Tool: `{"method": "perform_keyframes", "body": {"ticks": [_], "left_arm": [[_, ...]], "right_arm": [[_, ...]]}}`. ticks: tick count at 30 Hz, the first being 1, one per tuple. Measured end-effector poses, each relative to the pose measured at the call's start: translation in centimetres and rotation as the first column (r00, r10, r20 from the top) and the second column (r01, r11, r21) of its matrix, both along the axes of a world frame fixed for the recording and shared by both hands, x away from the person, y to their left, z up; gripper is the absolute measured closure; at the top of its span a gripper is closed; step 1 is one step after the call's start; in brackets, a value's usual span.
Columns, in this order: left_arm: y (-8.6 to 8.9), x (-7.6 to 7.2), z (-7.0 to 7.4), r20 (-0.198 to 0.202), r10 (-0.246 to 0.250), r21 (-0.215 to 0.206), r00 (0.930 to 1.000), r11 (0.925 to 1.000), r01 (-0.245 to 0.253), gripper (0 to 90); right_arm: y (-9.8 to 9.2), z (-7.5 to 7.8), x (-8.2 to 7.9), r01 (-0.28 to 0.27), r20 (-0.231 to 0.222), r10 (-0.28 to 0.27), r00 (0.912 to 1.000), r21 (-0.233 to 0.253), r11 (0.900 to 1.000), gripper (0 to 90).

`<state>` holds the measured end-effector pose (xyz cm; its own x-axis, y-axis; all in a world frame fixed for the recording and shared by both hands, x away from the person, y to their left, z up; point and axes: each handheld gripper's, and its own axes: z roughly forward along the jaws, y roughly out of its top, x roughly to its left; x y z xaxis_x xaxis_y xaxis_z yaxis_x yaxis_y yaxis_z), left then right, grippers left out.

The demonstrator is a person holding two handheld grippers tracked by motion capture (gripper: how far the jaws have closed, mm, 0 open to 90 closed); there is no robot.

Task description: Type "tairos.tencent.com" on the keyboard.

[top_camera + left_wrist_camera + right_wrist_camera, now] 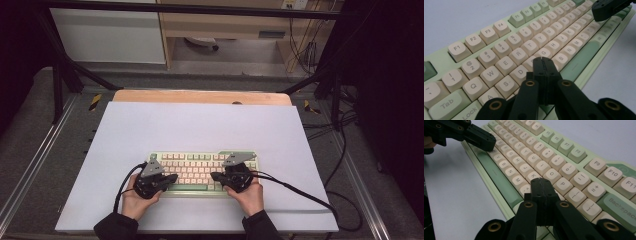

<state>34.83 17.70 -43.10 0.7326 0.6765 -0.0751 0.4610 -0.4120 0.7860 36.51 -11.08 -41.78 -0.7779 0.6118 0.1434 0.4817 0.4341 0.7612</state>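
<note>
Covering most of the wooden tabletop (pixel 200 96), a large white matte rectangular sheet (pixel 200 125) leaves broad bare room from 9 through 12 to 3 o'clock around the keyboard, while its near edge at 6 o'clock runs just behind the person's wrists. Near that edge lies the pale green plastic keyboard with cream keycaps (pixel 200 167), its long side parallel to the sheet's edge; the caps are smooth, square and slightly dished, and a long darker green space bar (pixel 579 60) runs along the front row. At the keyboard's 8 o'clock corner sits the black left gripper (pixel 542 60), its 2 jaws pressed together with nothing between them, tips over the keys near F and G. At the keyboard's 4 o'clock corner sits the black right gripper (pixel 541 181), jaws likewise closed on nothing, tips just above the keys near K and L. Both tips point inward toward each other, well apart.
</note>
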Motion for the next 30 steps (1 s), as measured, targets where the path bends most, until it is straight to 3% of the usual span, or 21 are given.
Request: {"method": "perform_keyframes", "body": {"ticks": [19, 30], "left_arm": [[-0.21, -0.01, -0.42, 0.002, -0.002, 0.021, 1.0, 0.9998, 0.002, 89.9], [0.56, -0.12, 0.35, 0.022, 0.012, -0.005, 0.9997, 0.9999, -0.012, 89.9]], "right_arm": [[0.01, -0.05, 0.0, -0.002, -0.003, 0.002, 1.0, -0.003, 1.0, 90.0], [0.01, -0.04, -0.02, -0.001, -0.002, 0.001, 1.0, -0.003, 1.0, 90.0]]}}
